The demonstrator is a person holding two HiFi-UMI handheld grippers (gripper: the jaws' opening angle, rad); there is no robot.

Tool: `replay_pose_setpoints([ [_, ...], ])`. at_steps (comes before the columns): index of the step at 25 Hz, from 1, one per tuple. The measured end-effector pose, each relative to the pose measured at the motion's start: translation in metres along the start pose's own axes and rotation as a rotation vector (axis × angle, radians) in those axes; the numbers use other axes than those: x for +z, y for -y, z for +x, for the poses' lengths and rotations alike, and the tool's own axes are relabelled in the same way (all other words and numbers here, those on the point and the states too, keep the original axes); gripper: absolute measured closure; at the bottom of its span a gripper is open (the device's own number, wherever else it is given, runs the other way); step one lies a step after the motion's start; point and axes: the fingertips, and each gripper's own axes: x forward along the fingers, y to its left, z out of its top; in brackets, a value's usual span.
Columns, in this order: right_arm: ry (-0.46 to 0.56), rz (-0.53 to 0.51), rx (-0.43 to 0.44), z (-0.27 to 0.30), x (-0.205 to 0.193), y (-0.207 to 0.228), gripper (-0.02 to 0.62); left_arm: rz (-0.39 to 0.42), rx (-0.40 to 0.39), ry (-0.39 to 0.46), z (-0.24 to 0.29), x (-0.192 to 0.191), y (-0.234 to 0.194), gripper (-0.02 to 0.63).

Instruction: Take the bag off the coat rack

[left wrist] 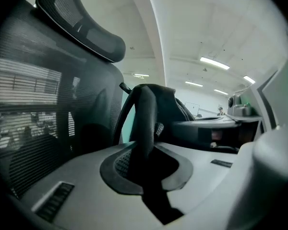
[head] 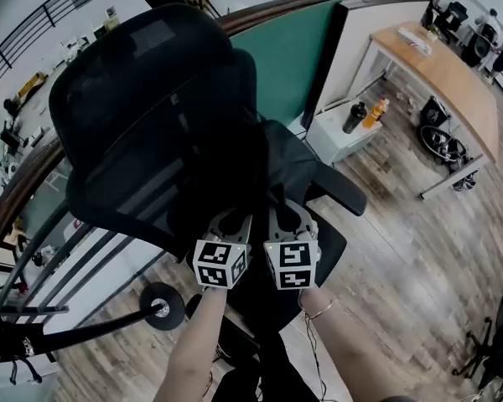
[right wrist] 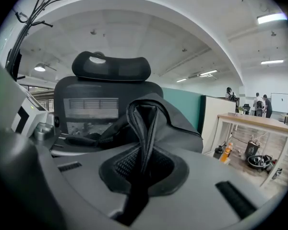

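Observation:
A black bag point(head: 295, 172) hangs in front of me over the seat of a black mesh office chair point(head: 151, 107). My left gripper point(head: 231, 229) is shut on one black strap point(left wrist: 145, 119), which rises from between its jaws point(left wrist: 146, 163). My right gripper point(head: 287, 224) is shut on the bag's other strap point(right wrist: 145, 123), with the bag's body bunched just beyond the jaws point(right wrist: 141, 169). The two grippers are side by side, almost touching. The coat rack point(right wrist: 25, 18) stands apart at the left, its bare branches showing in the right gripper view and its pole and round base point(head: 163, 306) in the head view.
A teal partition point(head: 289, 53) stands behind the chair. A low white cabinet point(head: 339, 136) carries a dark bottle and an orange one point(head: 374, 112). A wooden table point(head: 440, 69) is at the right, with people far beyond it. A curved railing point(head: 33, 166) runs along the left.

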Motion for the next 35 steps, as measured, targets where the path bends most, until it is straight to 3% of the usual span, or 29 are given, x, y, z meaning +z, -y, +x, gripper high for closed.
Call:
replay_pose_setpoints([
  [7,-0.061,0.030,0.010,0.018,-0.034,-0.011,0.580,-0.020,0.023,-0.057,0.006,-0.037,-0.021,0.555],
  [21,-0.091,0.080,0.020,0.045,-0.043,-0.017,0.568,-0.059,0.083,-0.118,0.016,-0.050,-0.047,0.546],
  [35,-0.143,0.061,0.174,0.045,-0.061,-0.070,0.494,-0.141,0.143,-0.231,-0.015,-0.081,-0.073,0.437],
])
